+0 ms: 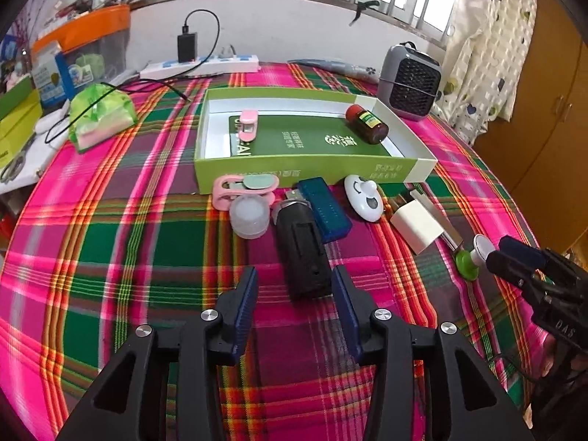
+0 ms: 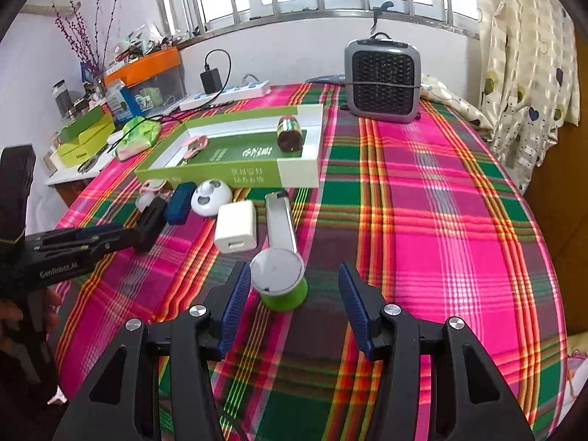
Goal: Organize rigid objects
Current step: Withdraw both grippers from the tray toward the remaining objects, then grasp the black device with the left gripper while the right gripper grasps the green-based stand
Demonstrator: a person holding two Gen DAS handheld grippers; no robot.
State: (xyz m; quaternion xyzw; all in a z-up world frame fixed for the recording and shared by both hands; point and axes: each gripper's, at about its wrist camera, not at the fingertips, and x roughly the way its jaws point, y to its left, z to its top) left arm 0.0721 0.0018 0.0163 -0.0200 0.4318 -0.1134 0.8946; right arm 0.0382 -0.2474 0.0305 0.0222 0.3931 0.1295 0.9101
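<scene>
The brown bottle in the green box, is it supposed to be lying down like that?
It does look odd. The brown bottle lies tipped on its side near the green box's far right corner, not standing. Nothing seems spilled, and its red cap is on.

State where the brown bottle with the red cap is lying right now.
The brown bottle lies on its side inside the green box, in its far right corner in the left wrist view, across from the pink clip and close to the grey fan heater.
</scene>
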